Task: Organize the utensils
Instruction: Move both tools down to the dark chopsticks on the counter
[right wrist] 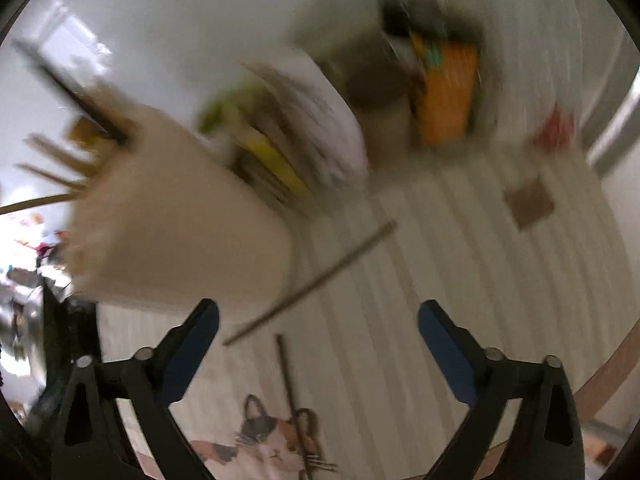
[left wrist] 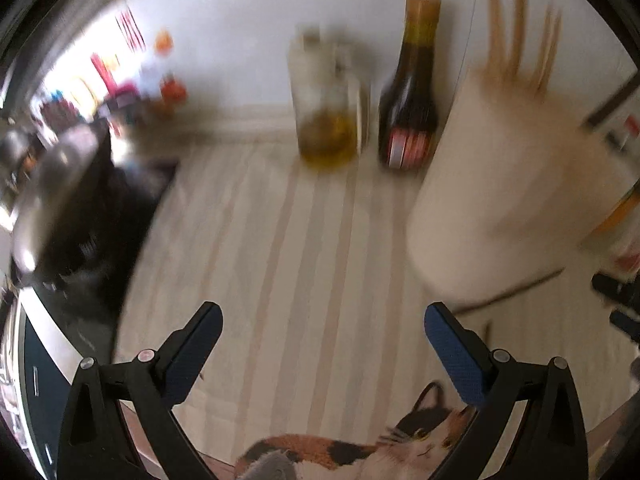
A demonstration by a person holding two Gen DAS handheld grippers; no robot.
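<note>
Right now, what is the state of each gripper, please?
Left gripper: open, holding nothing.
Right gripper: open, holding nothing.

Pale wall (left wrist: pixel 240 20), striped tablecloth (left wrist: pixel 280 240).

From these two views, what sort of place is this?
Probably a home kitchen counter: a dark sauce bottle and an oil bottle stand by the wall, a cream holder holds chopsticks, and a pot sits left.

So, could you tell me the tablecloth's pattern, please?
Pale stripes on the tablecloth, clearest in the left wrist view.
</note>
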